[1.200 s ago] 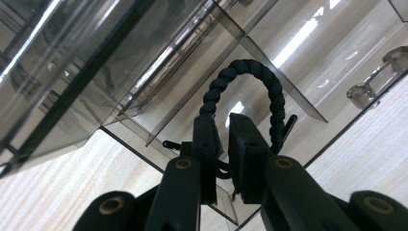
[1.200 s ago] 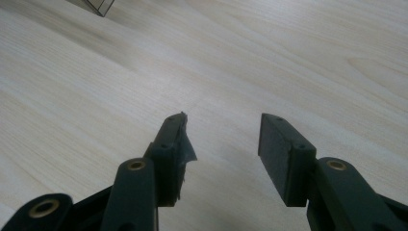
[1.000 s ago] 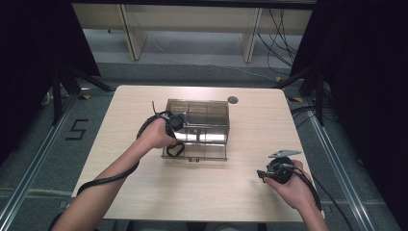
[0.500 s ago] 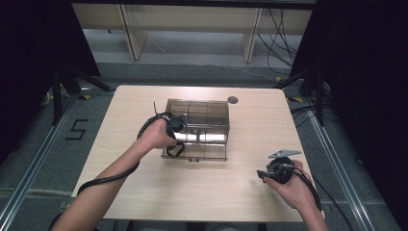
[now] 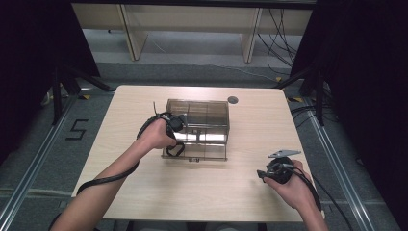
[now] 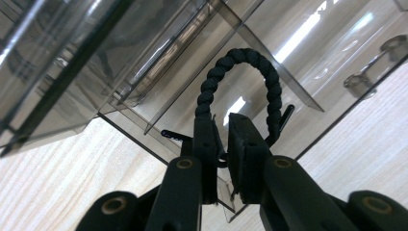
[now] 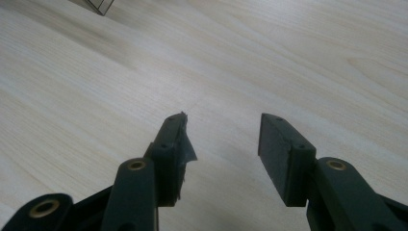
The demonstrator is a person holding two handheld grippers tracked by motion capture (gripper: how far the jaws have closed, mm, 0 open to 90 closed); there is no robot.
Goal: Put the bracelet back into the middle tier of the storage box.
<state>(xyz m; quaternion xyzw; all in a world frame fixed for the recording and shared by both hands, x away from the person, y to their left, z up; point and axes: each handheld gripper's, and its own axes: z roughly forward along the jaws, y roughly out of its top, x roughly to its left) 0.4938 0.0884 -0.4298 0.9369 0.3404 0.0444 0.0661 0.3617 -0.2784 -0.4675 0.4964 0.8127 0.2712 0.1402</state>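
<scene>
Left gripper view: left gripper (image 6: 220, 144) jaws clamped on braided cord loop (image 6: 240, 72) inside smoky plastic box (image 5: 197, 129) | right gripper (image 7: 221, 149) jaws apart, well away over bare table (image 5: 240, 192)

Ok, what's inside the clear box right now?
Through the smoky plastic box I see inner dividers and a black braided cord loop that the left gripper pinches at the box's near edge. Glare hides much of the interior, so other contents can't be ruled out.
</scene>
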